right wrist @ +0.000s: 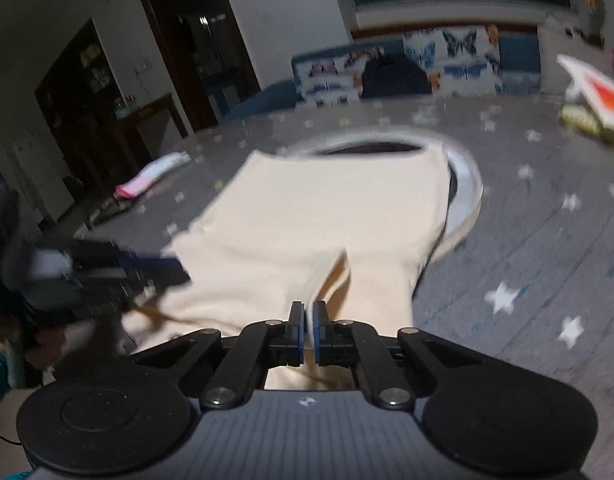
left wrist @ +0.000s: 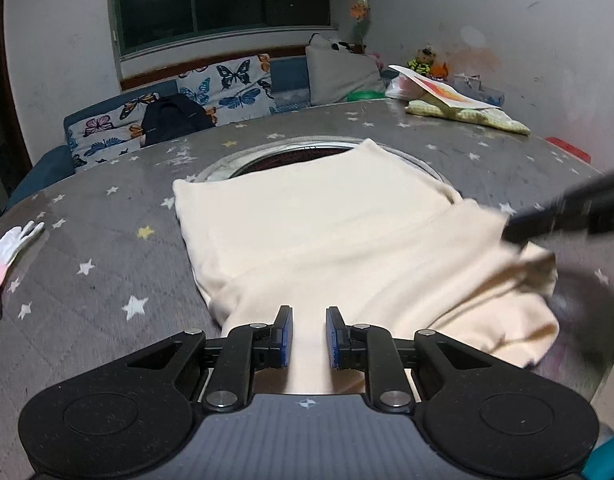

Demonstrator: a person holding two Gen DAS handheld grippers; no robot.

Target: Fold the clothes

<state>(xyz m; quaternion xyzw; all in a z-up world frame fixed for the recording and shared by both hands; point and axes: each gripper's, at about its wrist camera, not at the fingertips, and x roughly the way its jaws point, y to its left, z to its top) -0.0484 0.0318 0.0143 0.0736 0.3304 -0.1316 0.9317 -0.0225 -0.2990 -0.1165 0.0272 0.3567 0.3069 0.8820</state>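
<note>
A cream garment (left wrist: pixel 327 224) lies on the grey star-patterned table (left wrist: pixel 107 248), its far edge over a round opening in the tabletop. My left gripper (left wrist: pixel 309 312) has its jaws a little apart with a band of the cream cloth running between them at the near hem. My right gripper (right wrist: pixel 307 306) is shut on the near edge of the same garment (right wrist: pixel 315 208), which it lifts into a fold. In the left wrist view the right gripper (left wrist: pixel 523 228) shows blurred at the garment's right side. In the right wrist view the left gripper (right wrist: pixel 163 268) is at the left.
A round metal-rimmed opening (left wrist: pixel 267 156) sits in the table's middle. A white and pink glove (left wrist: pixel 7 248) lies at the left edge. A yellow-green cloth and a paper (left wrist: pixel 459 104) lie at the far right. A butterfly-patterned sofa (left wrist: pixel 211 88) stands behind the table.
</note>
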